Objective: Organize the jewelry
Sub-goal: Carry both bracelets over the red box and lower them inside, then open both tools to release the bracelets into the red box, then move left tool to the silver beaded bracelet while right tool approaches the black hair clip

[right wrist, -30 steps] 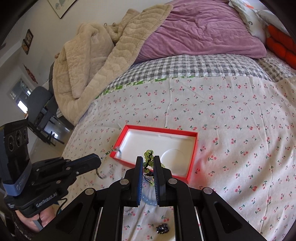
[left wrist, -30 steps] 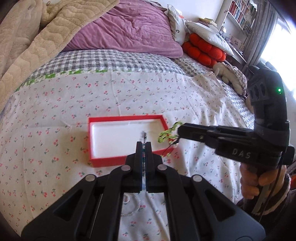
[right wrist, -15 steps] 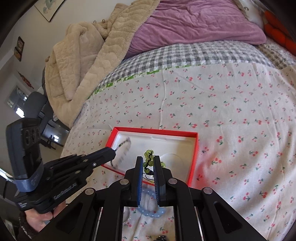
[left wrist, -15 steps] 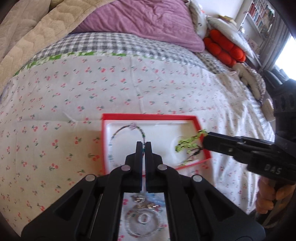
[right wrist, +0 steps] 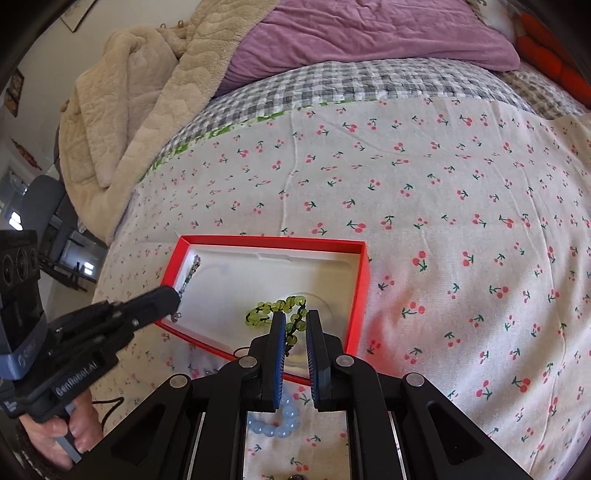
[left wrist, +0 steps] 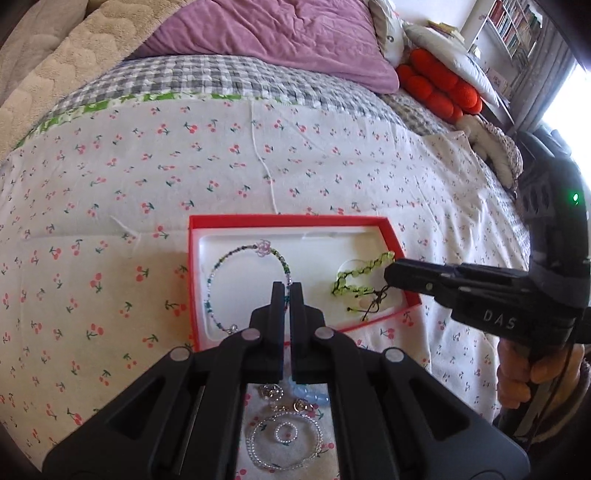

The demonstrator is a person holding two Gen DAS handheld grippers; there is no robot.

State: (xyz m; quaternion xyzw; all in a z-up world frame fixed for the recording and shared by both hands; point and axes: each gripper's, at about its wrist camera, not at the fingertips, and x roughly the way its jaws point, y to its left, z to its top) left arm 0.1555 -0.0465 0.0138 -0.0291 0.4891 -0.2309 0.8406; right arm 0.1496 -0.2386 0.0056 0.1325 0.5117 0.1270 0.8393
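Observation:
A red box (left wrist: 207,221) with a white liner lies on the cherry-print bedsheet; it also shows in the right wrist view (right wrist: 364,280). My left gripper (left wrist: 287,288) is shut on a thin multicolour bead necklace (left wrist: 221,262) that lies looped in the box's left part. My right gripper (right wrist: 295,321) is slightly parted over the box's near right; a green bead bracelet (right wrist: 275,308) lies in the box at its tips, its cord between the fingers. The bracelet also shows in the left wrist view (left wrist: 354,277).
On the sheet in front of the box lie a pale blue bead bracelet (right wrist: 275,424), a silver bead bracelet (left wrist: 284,441), a small ring (left wrist: 286,432) and small earrings (left wrist: 271,392). A beige blanket (right wrist: 140,110) and purple duvet (right wrist: 369,33) lie beyond.
Both grippers came down over the box. The necklace now lies looped inside it. The green bracelet went from hanging beside the box to resting in it, and the right fingers have parted slightly.

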